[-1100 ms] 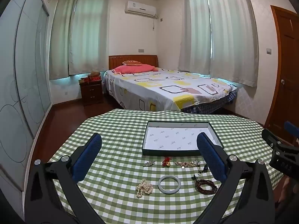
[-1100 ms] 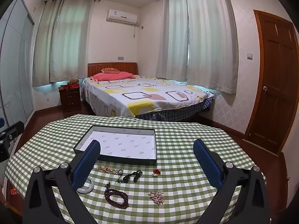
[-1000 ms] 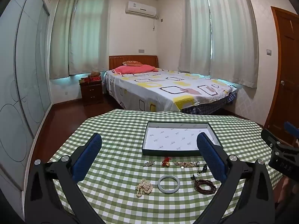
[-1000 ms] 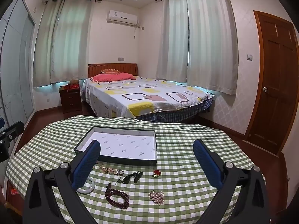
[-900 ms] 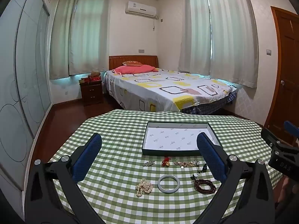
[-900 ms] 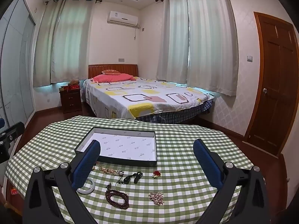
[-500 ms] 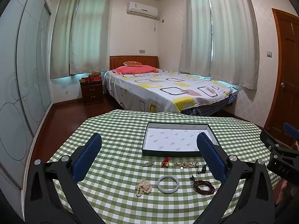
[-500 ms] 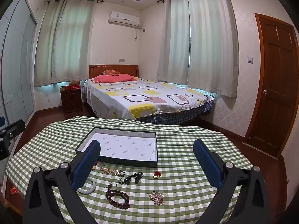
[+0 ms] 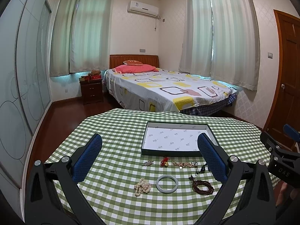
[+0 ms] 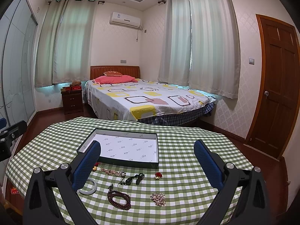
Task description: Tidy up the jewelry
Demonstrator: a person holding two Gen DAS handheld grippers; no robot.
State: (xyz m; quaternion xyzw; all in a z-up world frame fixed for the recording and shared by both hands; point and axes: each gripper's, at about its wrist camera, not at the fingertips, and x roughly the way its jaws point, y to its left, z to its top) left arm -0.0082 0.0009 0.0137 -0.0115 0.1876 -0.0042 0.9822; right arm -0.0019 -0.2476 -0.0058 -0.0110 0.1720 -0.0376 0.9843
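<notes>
Jaws of left gripper [image 9: 150, 155] and right gripper [image 10: 147, 158] gape wide, empty, above loose jewellery; shallow dark white-lined cardboard tray [image 9: 212, 133] lies beyond, presumably awaiting pieces.

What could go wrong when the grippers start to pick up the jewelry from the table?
The chain bracelet and dark cord pendant lie close together, so the right gripper may snag both. The jade bangle lies flat on the checked cloth; the open left gripper could slip on it.
</notes>
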